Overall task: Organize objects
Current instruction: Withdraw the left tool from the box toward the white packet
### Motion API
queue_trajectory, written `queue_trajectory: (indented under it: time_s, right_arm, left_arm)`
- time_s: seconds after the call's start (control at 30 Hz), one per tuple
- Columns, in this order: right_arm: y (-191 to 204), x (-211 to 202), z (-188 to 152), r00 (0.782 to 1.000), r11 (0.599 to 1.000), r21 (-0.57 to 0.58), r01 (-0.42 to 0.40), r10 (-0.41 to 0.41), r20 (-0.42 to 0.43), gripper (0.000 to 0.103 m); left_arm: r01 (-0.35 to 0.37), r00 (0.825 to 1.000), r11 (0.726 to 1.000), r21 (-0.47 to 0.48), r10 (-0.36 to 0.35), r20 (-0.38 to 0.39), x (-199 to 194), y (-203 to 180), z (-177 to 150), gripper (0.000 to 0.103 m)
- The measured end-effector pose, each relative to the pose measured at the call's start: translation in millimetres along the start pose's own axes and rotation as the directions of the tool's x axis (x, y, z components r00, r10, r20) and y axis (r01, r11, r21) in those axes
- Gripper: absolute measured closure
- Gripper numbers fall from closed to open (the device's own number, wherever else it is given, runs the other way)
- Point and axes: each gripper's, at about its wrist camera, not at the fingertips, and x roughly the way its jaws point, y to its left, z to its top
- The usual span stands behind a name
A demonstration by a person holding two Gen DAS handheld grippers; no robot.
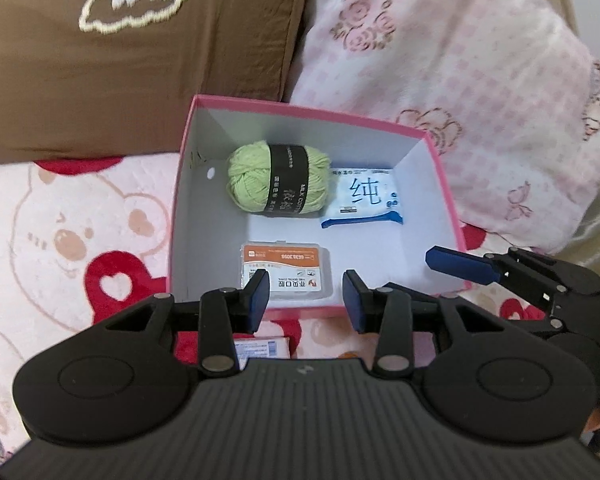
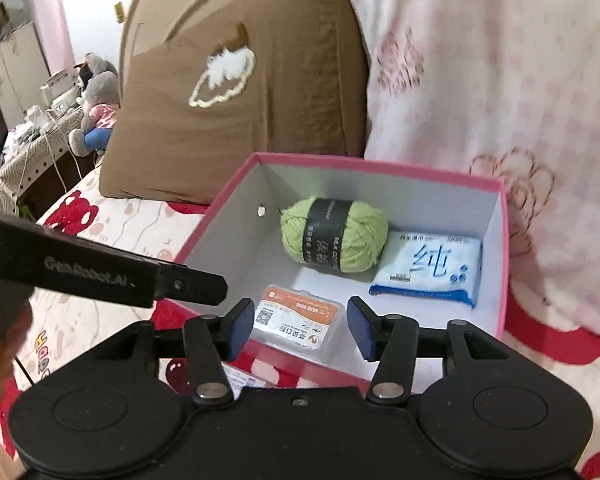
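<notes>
**Both tongs hang empty over the pink box**

The left tongs [image 1: 306,300] and the right tongs [image 2: 301,328] hover over the near rim of the box, each with its two blue rubber pads parted and nothing between them: both are released.

To the left lies a plush bedspread [image 1: 60,240], cream with red hearts and cartoon bears. Behind it leans one brown cushion [image 1: 140,60] of smooth cloth, stitched with a cream cloud outline.

In the middle sits one square cardboard box [image 1: 182,200], pink outside, white inside, lid off. It holds three things: one rounded ball of light green yarn [image 1: 252,180] with a black paper band, one flat clear plastic case [image 1: 286,276] with an orange label near the front wall, and one soft blue-and-white tissue pack [image 1: 362,198] to the right of the yarn.

At right slumps one fuzzy pink blanket [image 1: 460,80], checked and flowered.
</notes>
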Motion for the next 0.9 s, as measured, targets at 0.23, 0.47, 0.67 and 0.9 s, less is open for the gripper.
queue_trajectory:
  time_s: [0.23,0.47,0.67,0.9]
  right_arm:
    - [21,-31,3,1.000,0.997,-0.075,0.020,-0.019,0.015,0.036]
    - [33,-54,-1,0.996,0.991,-0.102,0.083,-0.081,0.027,0.026]
    - [43,-70,-7,0.993,0.987,-0.115,0.116,-0.115,0.022,0.016]
    - [55,-84,-13,0.985,0.975,-0.142,0.169,-0.170,0.008,0.009]
  left_arm:
    - [-0.019,1.000,0.999,0.045,0.018,0.023,-41,-3,-3,0.062]
    - [0.003,1.000,0.998,0.057,-0.003,0.006,-65,-1,-12,0.060]
    - [0.027,1.000,0.997,0.066,-0.027,-0.001,-75,-5,-24,0.056]
    - [0.041,0.999,0.994,0.104,-0.040,-0.016,-86,-15,-32,0.042]
